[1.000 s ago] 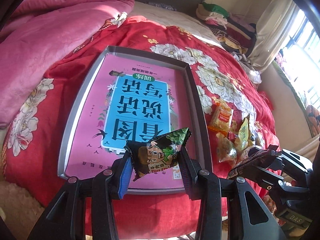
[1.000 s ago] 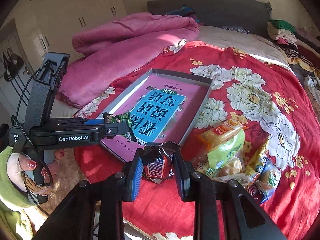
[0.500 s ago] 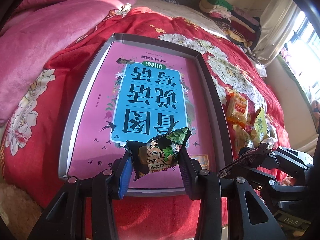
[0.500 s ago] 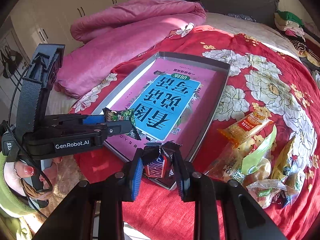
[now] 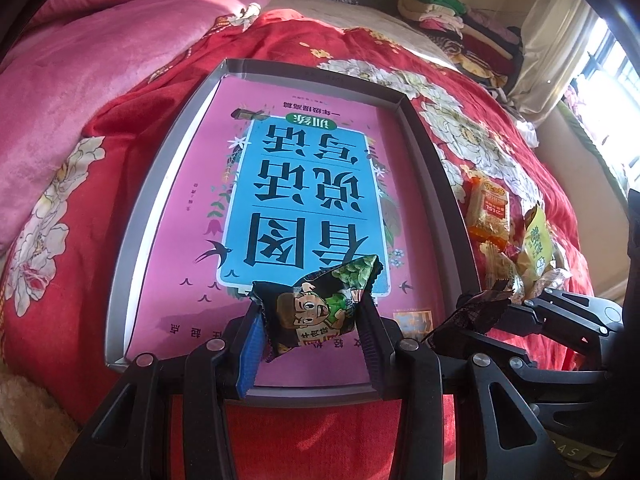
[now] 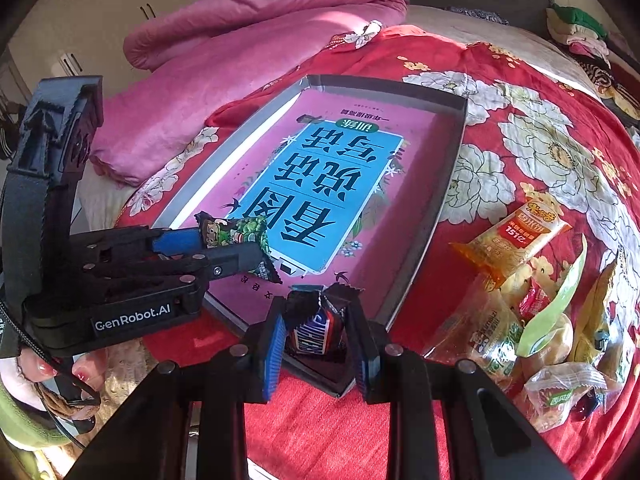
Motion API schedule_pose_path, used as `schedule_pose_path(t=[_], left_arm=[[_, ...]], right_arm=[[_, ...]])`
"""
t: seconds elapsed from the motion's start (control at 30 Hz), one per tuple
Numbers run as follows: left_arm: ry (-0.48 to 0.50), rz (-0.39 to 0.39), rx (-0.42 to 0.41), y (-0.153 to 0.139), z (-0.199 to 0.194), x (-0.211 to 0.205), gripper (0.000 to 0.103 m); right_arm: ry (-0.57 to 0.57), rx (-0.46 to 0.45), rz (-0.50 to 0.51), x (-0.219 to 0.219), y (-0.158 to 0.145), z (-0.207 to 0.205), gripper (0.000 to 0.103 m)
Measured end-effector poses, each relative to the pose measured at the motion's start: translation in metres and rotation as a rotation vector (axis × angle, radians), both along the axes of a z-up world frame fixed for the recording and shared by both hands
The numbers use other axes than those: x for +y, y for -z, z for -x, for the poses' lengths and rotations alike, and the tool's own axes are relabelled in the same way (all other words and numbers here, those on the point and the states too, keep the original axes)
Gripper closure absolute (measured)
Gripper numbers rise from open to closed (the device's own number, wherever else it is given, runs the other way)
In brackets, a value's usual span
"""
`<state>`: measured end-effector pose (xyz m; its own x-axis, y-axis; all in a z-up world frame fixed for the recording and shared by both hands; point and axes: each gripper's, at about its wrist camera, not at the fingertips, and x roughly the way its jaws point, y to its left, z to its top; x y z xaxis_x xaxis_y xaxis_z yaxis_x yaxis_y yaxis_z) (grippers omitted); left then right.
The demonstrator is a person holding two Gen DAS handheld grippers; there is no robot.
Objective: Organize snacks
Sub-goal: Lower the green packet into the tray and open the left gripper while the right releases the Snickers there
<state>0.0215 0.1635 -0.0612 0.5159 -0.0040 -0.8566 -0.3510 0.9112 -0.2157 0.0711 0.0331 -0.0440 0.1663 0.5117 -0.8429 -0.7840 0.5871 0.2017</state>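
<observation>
We hold one snack in each gripper. The left gripper (image 5: pixel 310 330) is closed on a dark green packet (image 5: pixel 320 310) printed with a cartoon face; the right gripper (image 6: pixel 316 334) is closed on a small chocolate bar (image 6: pixel 314 330) in a dark wrapper with twisted ends. Both hang over the near end of the tray (image 5: pixel 456 216), close together.

Risks, in our judgement: the grippers may collide; a crinkly wrapper may slip from the pads; a snack let go too near the rim may land on the red bedspread (image 6: pixel 520 92).

Farther right, the remaining snacks (image 6: pixel 532 312) lie heaped on the bedspread beside the tray.
</observation>
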Motion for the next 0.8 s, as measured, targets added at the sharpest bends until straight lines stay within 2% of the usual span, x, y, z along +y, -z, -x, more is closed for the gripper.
schedule_pose_path(t=[0.8], left_arm=[[0.004,-0.022,-0.027,0.003,-0.004,0.004,0.058]], right_arm=[[-0.006,-0.061,-0.043,0.004,0.013,0.003,0.072]])
